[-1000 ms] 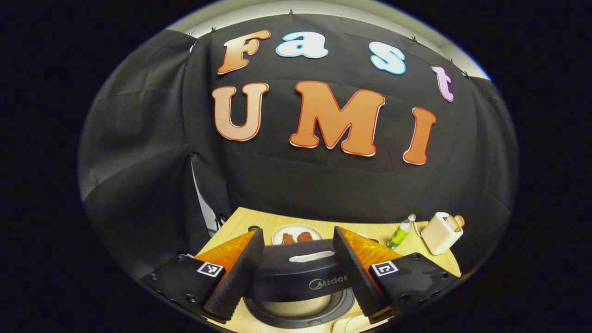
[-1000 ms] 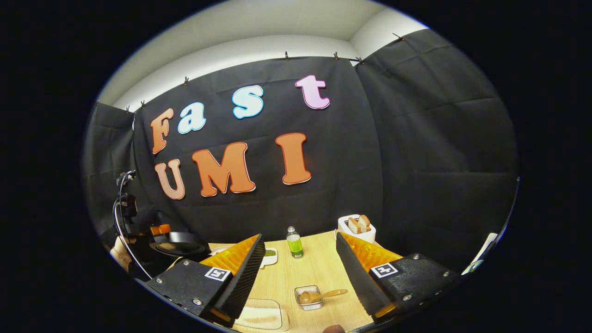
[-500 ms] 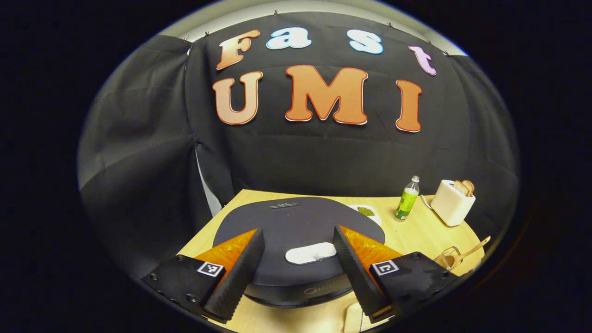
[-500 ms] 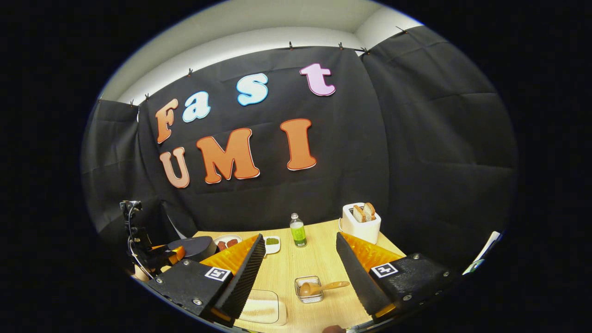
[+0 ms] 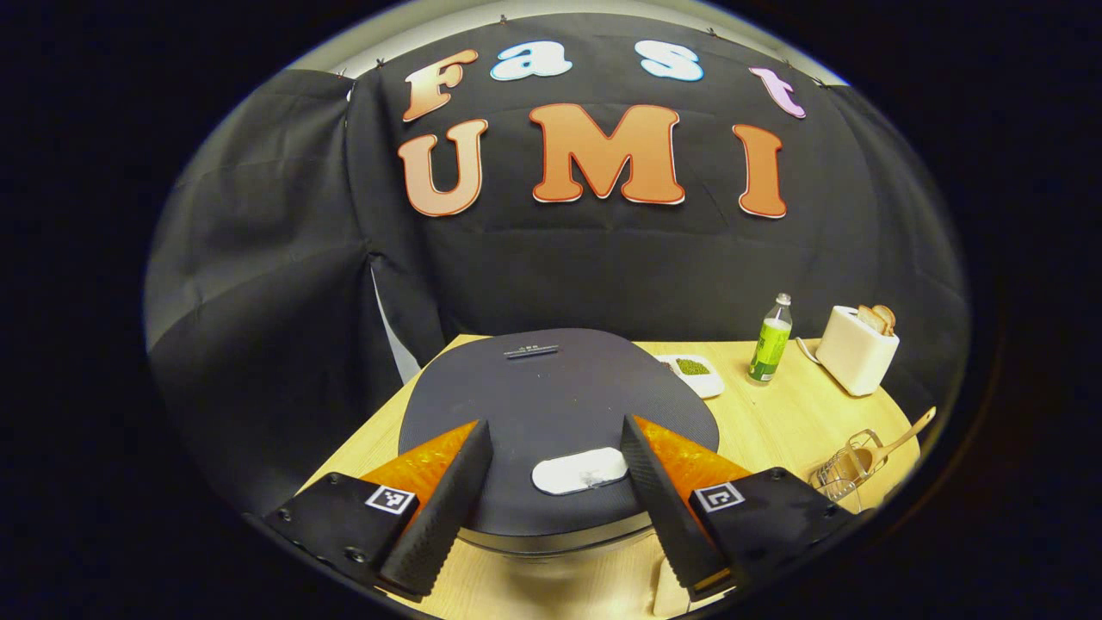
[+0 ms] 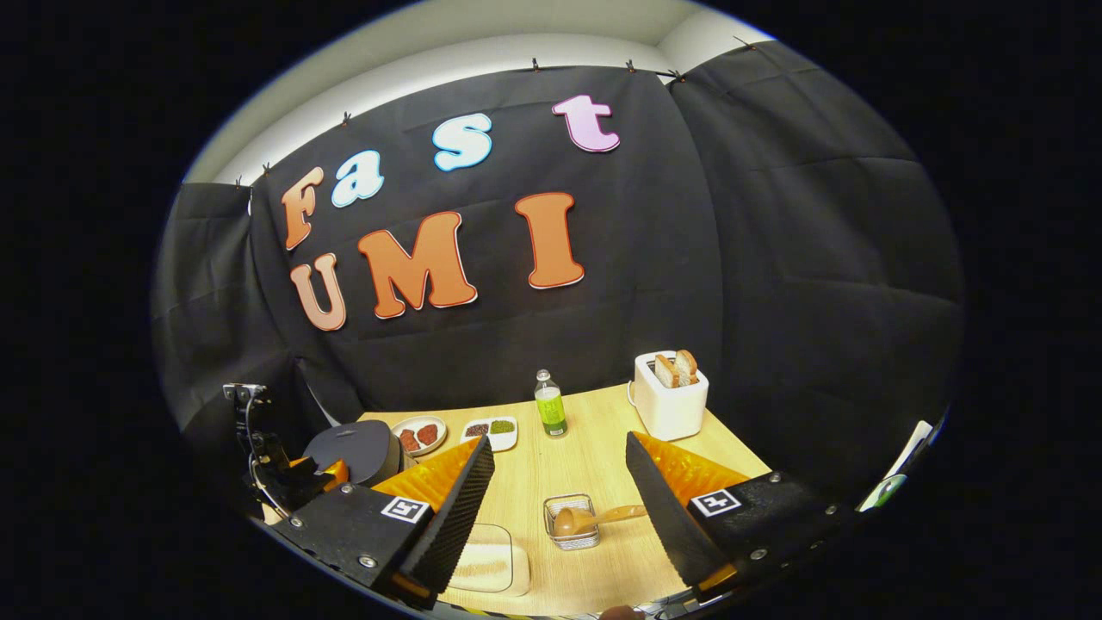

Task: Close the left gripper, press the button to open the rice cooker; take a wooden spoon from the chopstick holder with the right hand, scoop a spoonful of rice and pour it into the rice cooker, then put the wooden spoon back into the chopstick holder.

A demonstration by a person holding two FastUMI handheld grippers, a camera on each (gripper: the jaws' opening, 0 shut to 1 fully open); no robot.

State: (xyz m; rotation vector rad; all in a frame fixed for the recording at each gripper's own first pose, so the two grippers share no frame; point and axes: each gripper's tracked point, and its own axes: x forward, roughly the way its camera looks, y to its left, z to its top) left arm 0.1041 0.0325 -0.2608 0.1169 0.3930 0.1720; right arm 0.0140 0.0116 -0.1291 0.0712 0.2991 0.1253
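Observation:
The dark rice cooker [image 5: 560, 387] fills the middle of the left gripper view with its lid down flat. A pale oval button [image 5: 578, 470] sits at the lid's near edge. My left gripper [image 5: 554, 426] hangs open just above that edge, one finger to each side of the button, gripping nothing. The wooden spoon [image 5: 895, 437] leans in the wire chopstick holder [image 5: 848, 465] to the right. In the right gripper view my right gripper [image 6: 558, 443] is open above the table, with the spoon [image 6: 594, 518] in its holder [image 6: 570, 523] between and beyond the fingers. The rice tray [image 6: 484, 568] lies near the left finger.
Along the back of the wooden table [image 6: 594, 456] stand a green bottle [image 6: 549, 413], a white toaster [image 6: 670, 396] with bread, and small dishes [image 6: 491, 428] of food. The rice cooker [image 6: 357, 448] and the left gripper [image 6: 293, 478] are at far left. Black cloth walls close the booth.
The cooker lid, partly raised over the pot a second ago, has come down flat. My left gripper has drawn back above it. The right gripper has shifted slightly; both stay open.

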